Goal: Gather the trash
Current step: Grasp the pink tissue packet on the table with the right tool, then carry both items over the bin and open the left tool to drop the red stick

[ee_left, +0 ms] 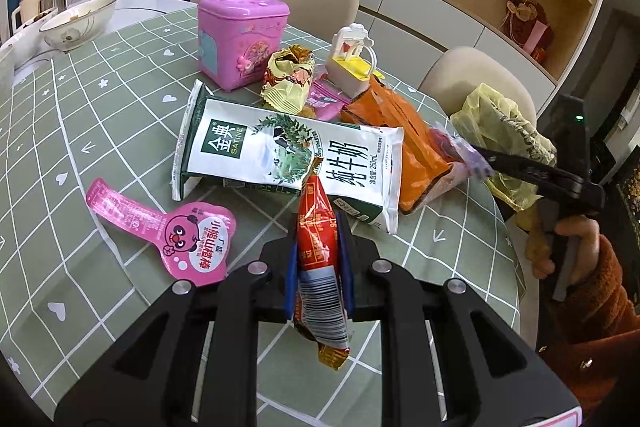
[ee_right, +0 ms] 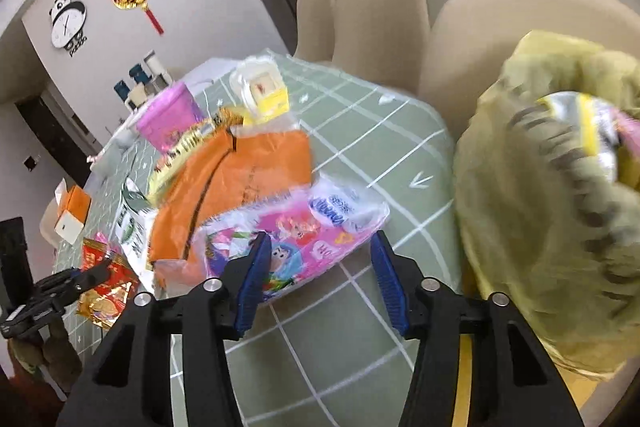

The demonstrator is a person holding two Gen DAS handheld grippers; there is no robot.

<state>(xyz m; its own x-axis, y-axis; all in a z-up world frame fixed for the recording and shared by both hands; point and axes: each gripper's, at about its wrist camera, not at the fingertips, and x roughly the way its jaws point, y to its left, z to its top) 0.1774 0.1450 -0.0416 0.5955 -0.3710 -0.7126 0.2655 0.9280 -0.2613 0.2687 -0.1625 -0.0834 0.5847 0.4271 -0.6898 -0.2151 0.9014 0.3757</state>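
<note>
My left gripper (ee_left: 318, 227) is shut on a red snack wrapper (ee_left: 318, 259) and holds it above the green checked tablecloth (ee_left: 100, 131); the wrapper also shows in the right wrist view (ee_right: 105, 267). My right gripper (ee_right: 320, 247) is open, its blue pads on either side of a pink and clear tissue wrapper (ee_right: 296, 231) lying beside an orange packet (ee_right: 224, 179). A yellow trash bag (ee_right: 552, 211) hangs to its right, with trash inside. In the left wrist view the right gripper (ee_left: 486, 167) reaches in at the tissue wrapper, the bag (ee_left: 504, 131) behind it.
On the table lie a flattened milk carton (ee_left: 288, 155), a pink bear wrapper (ee_left: 176, 231), a yellow crumpled wrapper (ee_left: 288, 79), a pink toy bin (ee_left: 242, 39) and a white-yellow toy (ee_left: 352, 59). A bowl (ee_left: 80, 21) stands far left. Beige chairs (ee_right: 380, 11) ring the table.
</note>
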